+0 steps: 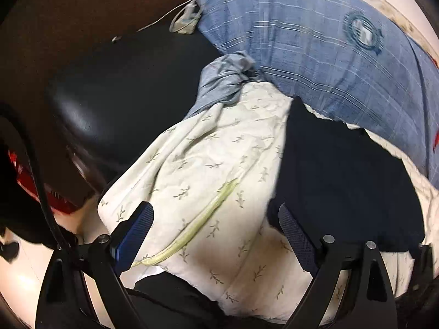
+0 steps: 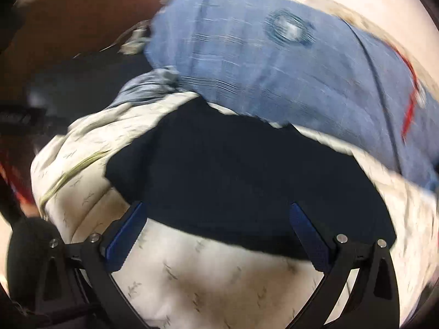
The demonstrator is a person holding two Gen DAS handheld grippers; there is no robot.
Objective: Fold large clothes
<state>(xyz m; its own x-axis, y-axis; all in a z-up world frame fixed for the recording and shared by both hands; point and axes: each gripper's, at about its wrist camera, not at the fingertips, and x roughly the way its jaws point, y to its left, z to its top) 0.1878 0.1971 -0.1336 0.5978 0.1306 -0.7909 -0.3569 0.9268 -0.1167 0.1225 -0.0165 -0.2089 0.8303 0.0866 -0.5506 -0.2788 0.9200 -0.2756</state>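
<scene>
Left gripper (image 1: pixel 215 224) is held with its jaws wide apart above the quilt (image 1: pixel 208 164), nothing being gripped between the blue pads (image 1: pixel 137 230); it is judged to be kept open so that an edge of cloth can be taken next. In this left wrist view the garment (image 1: pixel 343 181), a flat dark navy piece, is laid on the leaf-printed quilt to the right of the gripper, its near left corner lying just beside the right pad, which suggests that this corner is the intended hold. A blue checked pillow (image 1: pixel 315 44) is set behind the garment, and a crumpled grey cloth (image 1: pixel 222 82) is bunched at the pillow's near end, both kept clear of the folding area. A black seat (image 1: pixel 115 82) is seen off the quilt's left side. In the right wrist view, which is blurred, the right gripper (image 2: pixel 216 219) is likewise held with its jaws spread and empty, and it is pointed squarely at the garment's near edge, whose hem runs across between the fingers. The garment is seen spread flat in the middle of the quilt, probably so that it can be folded evenly, with the pillow (image 2: pixel 274 63) beyond it. Whether any fold has been made cannot be told.
</scene>
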